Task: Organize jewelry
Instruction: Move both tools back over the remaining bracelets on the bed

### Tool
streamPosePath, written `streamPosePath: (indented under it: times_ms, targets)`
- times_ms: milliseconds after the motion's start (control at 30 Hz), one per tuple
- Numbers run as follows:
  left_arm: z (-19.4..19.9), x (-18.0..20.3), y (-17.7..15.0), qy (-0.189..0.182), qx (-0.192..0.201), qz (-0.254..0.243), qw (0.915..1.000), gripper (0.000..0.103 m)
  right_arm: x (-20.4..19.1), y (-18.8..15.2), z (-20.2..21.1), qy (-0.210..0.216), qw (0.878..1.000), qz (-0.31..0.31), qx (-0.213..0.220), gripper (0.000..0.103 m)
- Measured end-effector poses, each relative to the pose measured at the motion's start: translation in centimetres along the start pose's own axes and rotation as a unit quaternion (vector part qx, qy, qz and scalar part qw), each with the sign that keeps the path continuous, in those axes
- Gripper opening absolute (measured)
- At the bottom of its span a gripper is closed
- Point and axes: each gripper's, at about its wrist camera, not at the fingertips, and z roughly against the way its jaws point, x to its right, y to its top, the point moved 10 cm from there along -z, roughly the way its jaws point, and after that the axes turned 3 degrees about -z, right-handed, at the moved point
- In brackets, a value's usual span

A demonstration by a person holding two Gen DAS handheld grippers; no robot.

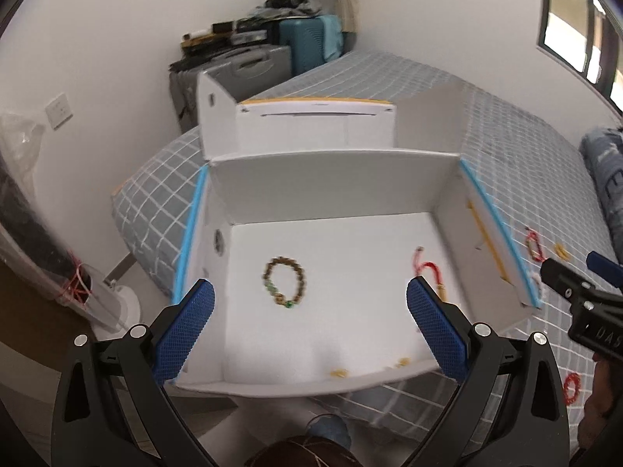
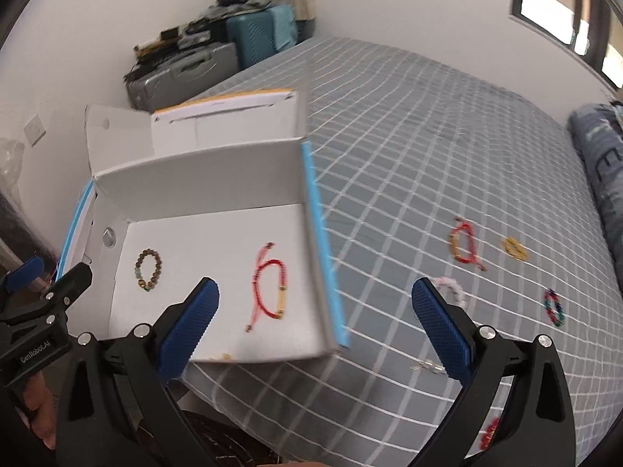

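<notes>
Bracelet [image 2: 270, 285]: red cord, gold beads, flat on white box [image 2: 202, 179] floor.

A brown bead bracelet [image 2: 148, 269] and a red cord bracelet [image 2: 271, 286] lie flat in the open white box [image 2: 218, 179]; other bracelets [image 2: 463, 247] are scattered on the bed [image 2: 428, 148].

Grey checked bed [image 2: 428, 148], white walls [image 2: 97, 19], stacked suitcases [image 2: 218, 54], bright window [image 2: 560, 11].
</notes>
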Motion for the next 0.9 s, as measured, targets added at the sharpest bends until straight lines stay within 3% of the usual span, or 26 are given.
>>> streamPosePath:
  times_ms: [367,900]
  targets:
    - [2.1,10.5,-0.8,-0.064,0.014,-0.060,0.9961,0.097,10.4,-3.2,6.7,-0.044,0.997,-0.056,0.034,0.095]
    - [1.7,24.1,-2.4,-0.117,0.004,-0.148,0.9820,0.097,21.3,-8.9,8.4,-0.090,0.988,-0.125,0.025,0.095]
